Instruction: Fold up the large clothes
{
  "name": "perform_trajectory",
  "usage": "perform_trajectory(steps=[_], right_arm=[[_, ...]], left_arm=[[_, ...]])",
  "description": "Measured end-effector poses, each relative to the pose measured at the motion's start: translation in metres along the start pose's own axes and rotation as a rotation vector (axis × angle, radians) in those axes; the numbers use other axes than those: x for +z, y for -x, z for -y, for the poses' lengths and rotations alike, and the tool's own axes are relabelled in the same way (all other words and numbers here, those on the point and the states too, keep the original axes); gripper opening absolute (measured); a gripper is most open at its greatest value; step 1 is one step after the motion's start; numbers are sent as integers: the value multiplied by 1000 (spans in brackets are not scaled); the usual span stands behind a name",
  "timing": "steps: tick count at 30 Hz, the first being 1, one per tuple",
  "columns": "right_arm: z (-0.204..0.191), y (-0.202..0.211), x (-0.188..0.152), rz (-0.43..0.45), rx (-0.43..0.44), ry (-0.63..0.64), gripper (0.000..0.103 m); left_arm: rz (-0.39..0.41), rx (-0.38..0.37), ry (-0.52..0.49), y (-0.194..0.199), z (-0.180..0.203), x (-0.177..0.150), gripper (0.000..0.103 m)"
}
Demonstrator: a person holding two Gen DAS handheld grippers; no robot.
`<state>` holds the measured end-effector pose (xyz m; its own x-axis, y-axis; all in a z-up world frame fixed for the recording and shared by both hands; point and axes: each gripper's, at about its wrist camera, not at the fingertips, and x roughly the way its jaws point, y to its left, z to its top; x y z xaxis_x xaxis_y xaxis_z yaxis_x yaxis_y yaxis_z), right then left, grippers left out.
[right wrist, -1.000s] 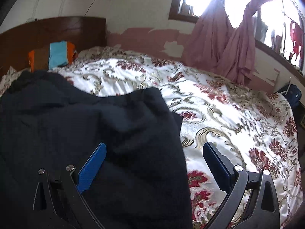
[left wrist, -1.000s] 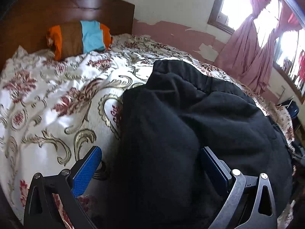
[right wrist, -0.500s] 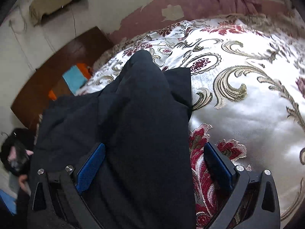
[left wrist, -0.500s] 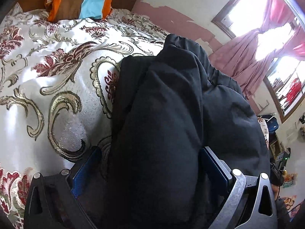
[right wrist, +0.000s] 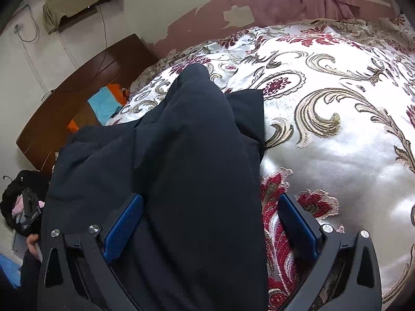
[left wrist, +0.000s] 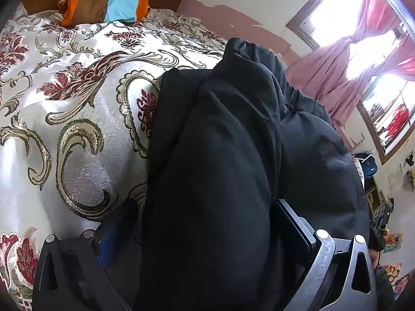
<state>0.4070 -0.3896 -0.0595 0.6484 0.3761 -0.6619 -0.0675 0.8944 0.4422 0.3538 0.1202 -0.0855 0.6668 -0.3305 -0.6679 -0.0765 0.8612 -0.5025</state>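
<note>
we: mid-fold | black garment (left wrist: 220,155) bunched on bedspread (left wrist: 77,129), near its front edge | left gripper (left wrist: 205,223), right gripper (right wrist: 210,220) jaws wide, cloth between, grip unclear | flattening, final folds left

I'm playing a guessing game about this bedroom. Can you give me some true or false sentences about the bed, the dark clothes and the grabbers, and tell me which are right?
1. The black garment lies on a flowery bedspread. True.
2. The pillow by the headboard is plain white. False: it has orange, brown and light blue stripes.
3. The left hand-held gripper has black cloth between its fingers. True.
4. The curtains are green. False: they are pink.
5. The right hand-held gripper is squeezed fully shut. False: its blue fingers stand wide apart, with cloth between them.
</note>
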Motion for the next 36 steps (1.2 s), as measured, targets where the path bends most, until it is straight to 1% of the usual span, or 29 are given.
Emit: perform_trajectory(steps=[9,12,15,17,21,26,29,30,32,33,34,35,36], right_arm=[[-10,-15,6,-100,116,74,102],[-12,-19,9,-142,160,80,102],[-14,-24,9,-177,183,81,102],[-18,-28,8,-206,210,93,102],[-20,-37,11,-252,210,77,102],[-24,-38,9,-256,174,63,102],[-29,-39,8,-245,129,46,102],[-34,-39,7,-241,108,53,100],[-40,-35,4,-233,89,69,89],[-45,-31,2,-225,84,73,78],[-47,-27,2,-219,81,77,66],[-50,-23,1,-207,78,83,61],[-54,-17,0,-193,75,90,52]], left_arm=[[0,-32,-5,-3,-2,0,103],[-7,-47,-23,-4,-1,0,103],[-24,-76,-47,-6,2,-1,103],[-27,-80,-51,-6,3,0,103],[-45,-110,-56,-7,3,1,103],[-63,-114,-50,-10,2,3,103],[-66,-108,-47,-11,2,4,103],[-64,-104,-46,-11,3,4,103],[-63,-95,-49,-10,6,5,100],[-67,-97,-43,-9,6,5,92],[-67,-105,-37,-8,7,6,81],[-62,-118,-32,-4,8,6,76],[-56,-122,-32,-2,9,6,68]])
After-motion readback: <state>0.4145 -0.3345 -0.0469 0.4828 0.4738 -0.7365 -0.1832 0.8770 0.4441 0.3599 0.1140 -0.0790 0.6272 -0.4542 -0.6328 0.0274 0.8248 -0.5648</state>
